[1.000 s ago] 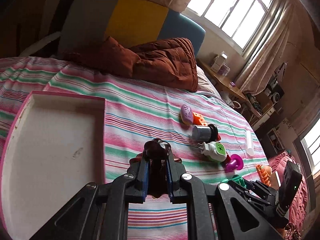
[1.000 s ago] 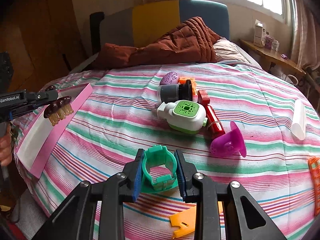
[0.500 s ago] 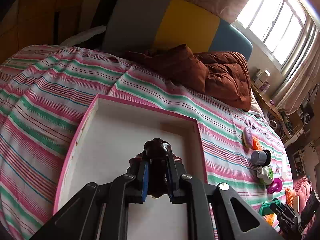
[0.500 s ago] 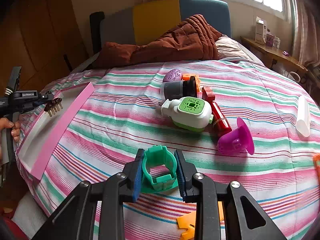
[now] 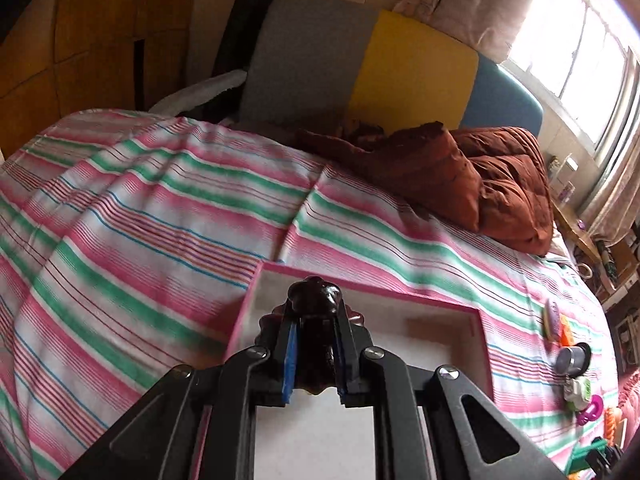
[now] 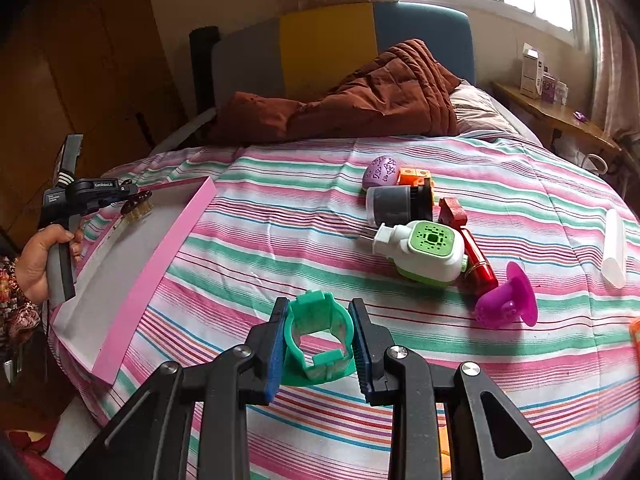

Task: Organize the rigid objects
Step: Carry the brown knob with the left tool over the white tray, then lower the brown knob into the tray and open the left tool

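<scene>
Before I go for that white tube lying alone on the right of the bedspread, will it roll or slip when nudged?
Probably yes. The white tube looks round and smooth and lies on its side, so a sideways push would likely roll it. It looks like light, stiff plastic, though that is a guess. The soft striped bedspread may slow it; closing across its width seems safest.

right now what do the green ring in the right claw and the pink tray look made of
Green ring-shaped holder: looks like moulded hard plastic, matte with scuffs; crisp tabs and notches suggest it.
Pink-edged shallow tray: likely cardboard or thin board; flat, thin, straight walls and a dull white, slightly marked floor. Plastic cannot be ruled out.
</scene>
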{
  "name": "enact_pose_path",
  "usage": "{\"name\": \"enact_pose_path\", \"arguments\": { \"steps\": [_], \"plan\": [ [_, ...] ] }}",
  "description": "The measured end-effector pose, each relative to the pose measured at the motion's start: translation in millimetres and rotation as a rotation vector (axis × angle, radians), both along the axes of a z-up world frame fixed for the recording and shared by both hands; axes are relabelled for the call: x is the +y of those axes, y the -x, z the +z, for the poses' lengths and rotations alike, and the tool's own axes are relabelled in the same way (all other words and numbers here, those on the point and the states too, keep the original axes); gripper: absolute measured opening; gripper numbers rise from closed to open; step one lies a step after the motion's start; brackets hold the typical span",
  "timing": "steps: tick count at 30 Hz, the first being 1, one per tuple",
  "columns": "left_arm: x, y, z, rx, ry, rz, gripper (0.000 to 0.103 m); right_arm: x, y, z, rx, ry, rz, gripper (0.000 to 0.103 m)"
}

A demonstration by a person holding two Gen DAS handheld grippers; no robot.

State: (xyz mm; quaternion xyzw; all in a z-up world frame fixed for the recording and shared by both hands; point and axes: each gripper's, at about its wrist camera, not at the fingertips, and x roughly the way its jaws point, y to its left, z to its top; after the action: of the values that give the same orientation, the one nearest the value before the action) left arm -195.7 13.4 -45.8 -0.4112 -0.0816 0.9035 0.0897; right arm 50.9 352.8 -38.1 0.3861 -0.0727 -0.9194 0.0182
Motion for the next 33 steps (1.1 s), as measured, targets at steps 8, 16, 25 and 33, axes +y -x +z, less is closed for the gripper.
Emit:
{"name": "enact_pose_path", "arguments": {
  "steps": [8, 16, 25, 33],
  "plan": [
    [-16, -21, 9, -0.022, -0.063, 0.027, 0.043, -23, 15, 7, -0.003, 0.006, 0.043, 0.03],
    [-23, -66, -7, -0.108, -0.153, 0.013, 0.043, -60, 42, 16, 0.008, 0.021, 0.118, 0.03],
    [-7, -103, -13, -0.122, -0.126, -0.066, 0.043, -104, 79, 33, 0.025, 0.046, 0.193, 0.03],
    [-5, -122, -16, -0.124, -0.096, -0.097, 0.043, -149, 124, 42, 0.023, 0.049, 0.271, 0.03]
  ]
}}
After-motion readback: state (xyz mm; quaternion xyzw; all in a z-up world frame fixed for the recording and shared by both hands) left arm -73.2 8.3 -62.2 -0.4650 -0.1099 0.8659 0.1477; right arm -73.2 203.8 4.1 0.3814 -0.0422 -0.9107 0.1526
